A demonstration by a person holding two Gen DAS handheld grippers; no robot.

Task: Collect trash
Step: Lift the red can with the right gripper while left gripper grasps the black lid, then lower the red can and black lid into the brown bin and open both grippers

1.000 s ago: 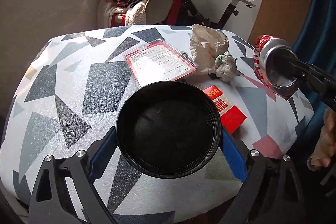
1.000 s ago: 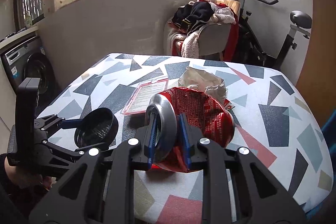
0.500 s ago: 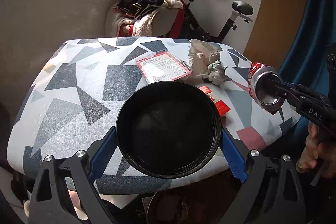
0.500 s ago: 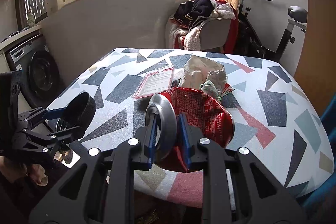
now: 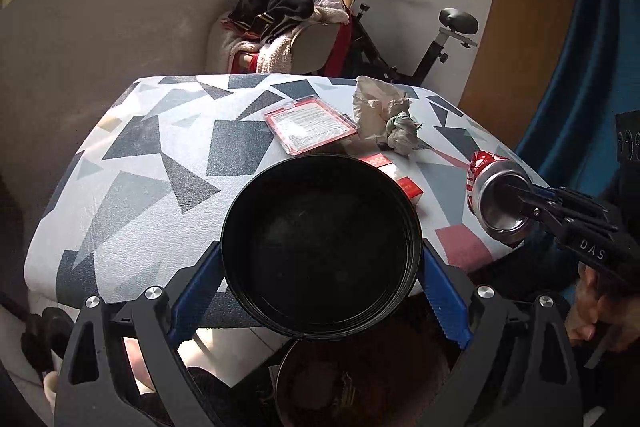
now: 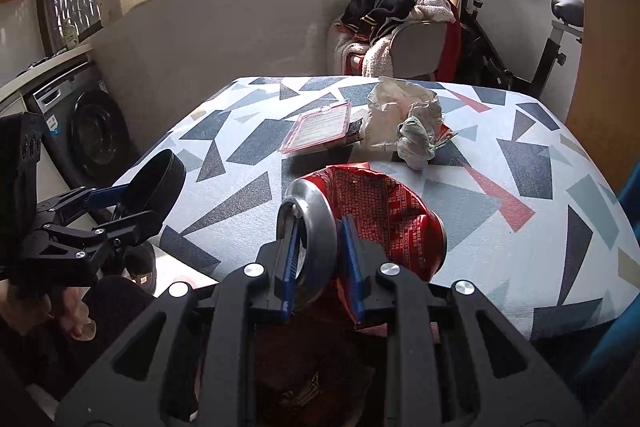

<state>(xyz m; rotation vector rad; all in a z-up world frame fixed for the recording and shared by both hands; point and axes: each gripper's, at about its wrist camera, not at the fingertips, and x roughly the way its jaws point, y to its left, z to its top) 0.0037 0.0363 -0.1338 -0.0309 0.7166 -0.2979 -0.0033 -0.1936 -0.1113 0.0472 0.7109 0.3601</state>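
Observation:
My left gripper [image 5: 320, 267] is shut on a round black bowl [image 5: 320, 247], blue pads pressing on its two sides, held past the near edge of the patterned table [image 5: 132, 187]. My right gripper [image 6: 320, 247] is shut on the rim of a crushed red can [image 6: 380, 211], also at the near edge. In the left wrist view the can [image 5: 496, 195] hangs at the right. The right wrist view shows the bowl [image 6: 154, 183] at the left. A dark bin [image 5: 360, 383] with brown trash sits below both grippers.
On the table lie a red-edged plastic pack [image 5: 310, 125], a crumpled paper bag [image 5: 376, 107], a wad of tissue [image 5: 402, 133] and a small red box [image 5: 394, 175]. Behind it stand a chair piled with clothes [image 6: 396, 23], an exercise bike [image 6: 520, 39] and a washing machine [image 6: 80, 131].
Both grippers have drawn back from over the table to its near edge, still gripping the bowl and the can. The bin below has come into view.

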